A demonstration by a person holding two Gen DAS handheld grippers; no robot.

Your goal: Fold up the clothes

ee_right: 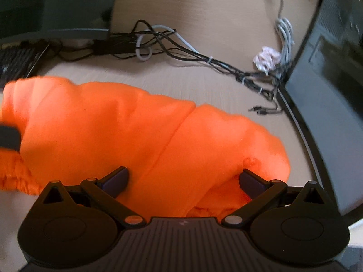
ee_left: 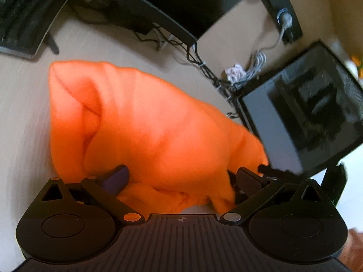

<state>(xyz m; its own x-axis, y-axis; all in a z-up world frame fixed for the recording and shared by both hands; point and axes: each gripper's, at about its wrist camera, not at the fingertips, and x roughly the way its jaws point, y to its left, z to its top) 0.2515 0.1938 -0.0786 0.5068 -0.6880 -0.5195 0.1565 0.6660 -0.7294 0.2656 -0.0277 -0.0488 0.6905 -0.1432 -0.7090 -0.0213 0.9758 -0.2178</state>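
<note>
While orange garment (ee_left: 147,122) bunches between them, left tongs (ee_left: 183,179), right tongs (ee_right: 183,181) spread wide.

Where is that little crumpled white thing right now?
In both views, the crumpled white wad lies on the beige desk beyond the orange garment, among the cables beside the computer case.

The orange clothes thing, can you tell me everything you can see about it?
The orange garment is one bright, soft, fleecy-looking piece, bunched into a thick rumpled heap on the pale desk. A deep crease runs down its middle, and a ribbed, gathered edge shows at the lower left of the right wrist view. It lies flat, not lifted. The left gripper and right gripper both stand wide open with the cloth bulging between their fingers. What kind of garment it is cannot be told.
</note>
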